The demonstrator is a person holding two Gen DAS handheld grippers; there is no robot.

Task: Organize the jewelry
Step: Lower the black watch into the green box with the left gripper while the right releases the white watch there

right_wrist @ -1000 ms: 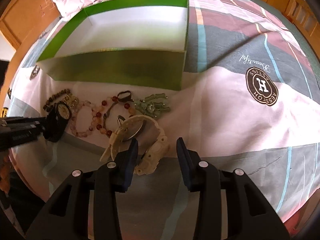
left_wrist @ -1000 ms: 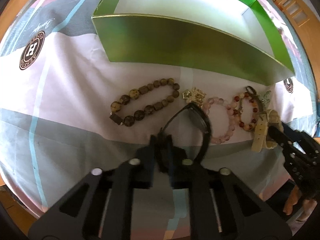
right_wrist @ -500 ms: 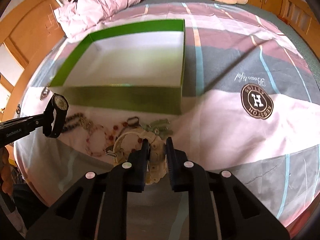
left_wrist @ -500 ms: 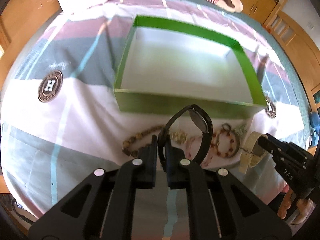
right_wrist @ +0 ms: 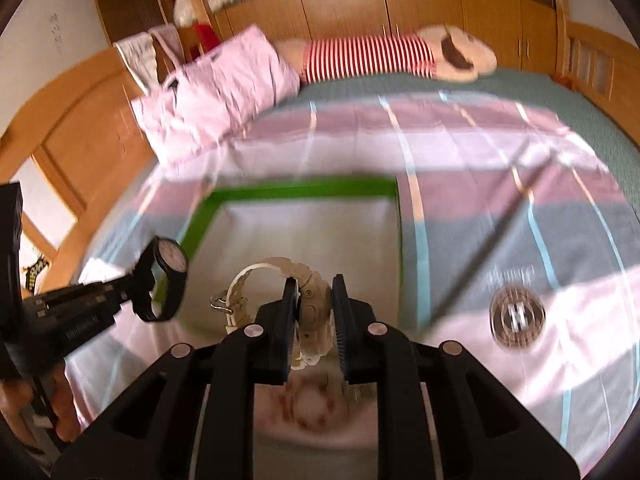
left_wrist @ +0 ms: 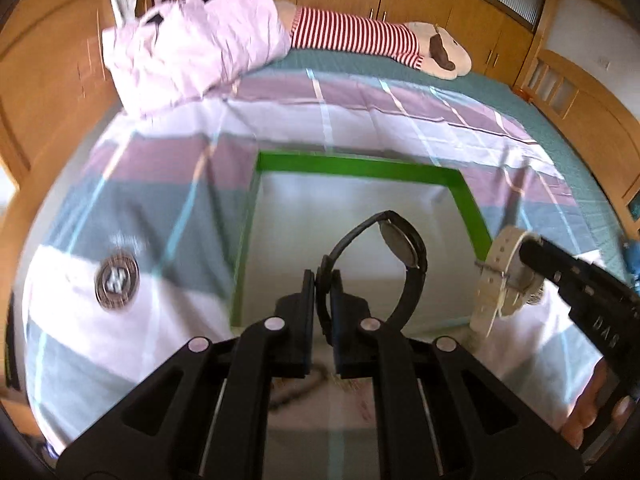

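Left wrist view
Left gripper [left_wrist: 323, 280]: jaws together, clamped on the strap of the black watch [left_wrist: 402, 246], close to the buckle end.
Black watch, position: lifted clear of the bedspread [left_wrist: 168, 184], hanging in front of the open green box [left_wrist: 356, 168]; its round case faces sideways, off to the right of the jaws.
Black watch, handling: judged light; the strap holds its loop shape, so it appears springy rather than limp. The case is the heavy end and sits away from the grip, so the watch may swing or pivot. The strap beside the case would be a steadier hold; the glass face is best left untouched.
Right gripper, seen from here [left_wrist: 520, 246]: its tip carries the cream watch [left_wrist: 498, 280] near the box's right wall.

Right wrist view
Right gripper [right_wrist: 314, 286]: jaws have just been closing and now pinch the cream watch [right_wrist: 312, 316] across its chunky case.
Cream watch, position: raised in front of the box [right_wrist: 304, 192]; the strap arcs left with the metal buckle dangling.
Cream watch, handling: judged bulkier and heavier than the black one; hard, smooth plastic that may slip between the pads, though a case-wide grip keeps the weight centred.
Remaining jewelry: blurred shapes below the jaws, too indistinct to identify.
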